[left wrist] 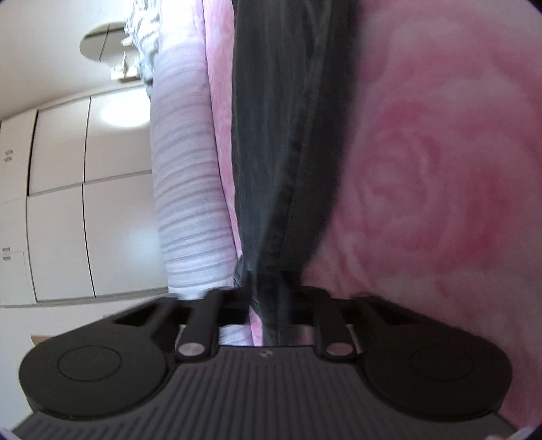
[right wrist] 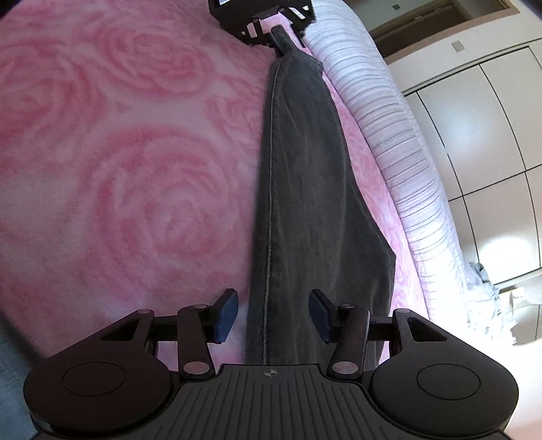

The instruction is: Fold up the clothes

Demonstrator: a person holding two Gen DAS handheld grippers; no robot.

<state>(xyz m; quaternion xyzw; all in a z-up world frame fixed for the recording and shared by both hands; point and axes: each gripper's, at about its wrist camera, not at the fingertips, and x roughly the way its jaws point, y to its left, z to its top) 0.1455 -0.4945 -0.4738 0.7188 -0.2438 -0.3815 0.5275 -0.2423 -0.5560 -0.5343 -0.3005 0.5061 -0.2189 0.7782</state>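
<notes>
Grey jeans [right wrist: 298,189] stretched in a long strip across pink blanket [right wrist: 101,169], mid-frame.
Left gripper [right wrist: 276,32] clamped on far end; right gripper [right wrist: 272,313] agape astride near end, likely due to close before folding over.

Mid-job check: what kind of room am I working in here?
Most likely a bedroom. The dark grey garment lies on a pink rose-patterned fleece blanket spread over what looks like a bed, edged by a white grey-striped cover, with white built-in closet doors behind.
</notes>
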